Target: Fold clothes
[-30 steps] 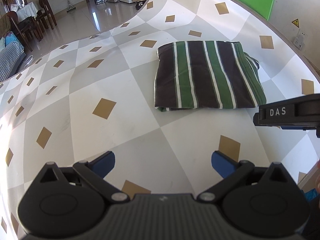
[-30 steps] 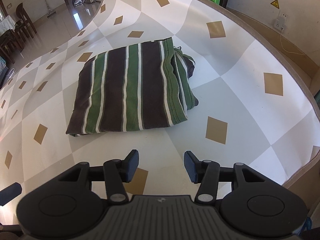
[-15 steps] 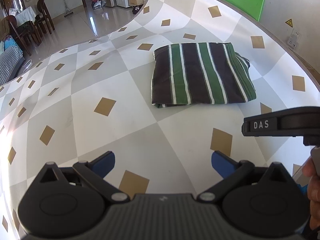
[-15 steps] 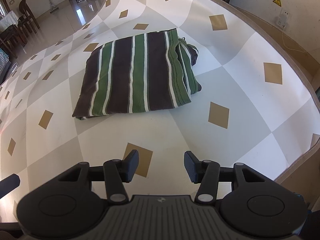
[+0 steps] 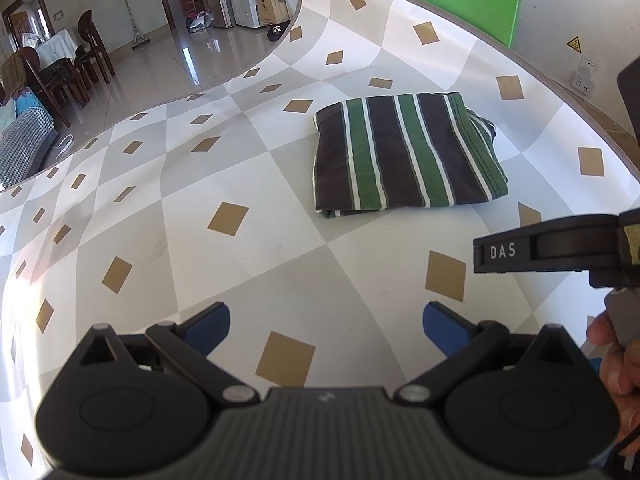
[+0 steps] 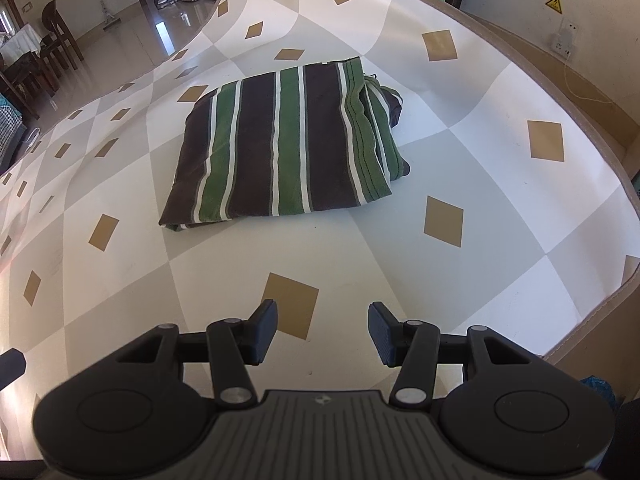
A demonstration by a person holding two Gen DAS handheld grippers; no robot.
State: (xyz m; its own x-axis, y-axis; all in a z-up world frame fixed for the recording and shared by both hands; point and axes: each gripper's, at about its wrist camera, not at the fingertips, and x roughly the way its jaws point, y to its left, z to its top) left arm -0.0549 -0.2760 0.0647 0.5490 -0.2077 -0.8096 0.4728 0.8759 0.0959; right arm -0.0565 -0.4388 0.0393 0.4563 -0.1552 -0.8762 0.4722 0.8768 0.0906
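A folded garment (image 5: pixel 404 156) (image 6: pixel 288 148) with dark brown, green and white stripes lies flat on the checkered tablecloth (image 5: pixel 256 280) (image 6: pixel 460 168). It forms a neat rectangle, with bunched layers along its right side. My left gripper (image 5: pixel 326 326) hovers open over the table, well short of the garment, its blue pads empty. My right gripper (image 6: pixel 322 330) is also open and empty, held back from the garment's near edge. The right gripper's black body (image 5: pixel 552 246) shows at the right of the left wrist view, with a person's hand (image 5: pixel 620 364) below it.
The table's rounded edge (image 6: pixel 592 128) curves along the right, with a wall and power sockets (image 6: pixel 564 38) beyond. A green chair (image 5: pixel 460 0) stands behind the table. Dining chairs (image 5: pixel 88 52) and shiny floor lie off to the far left.
Both grippers have drawn back and up from the folded garment, which now sits farther away in both views. The garment itself has not moved. Both grippers stay open.
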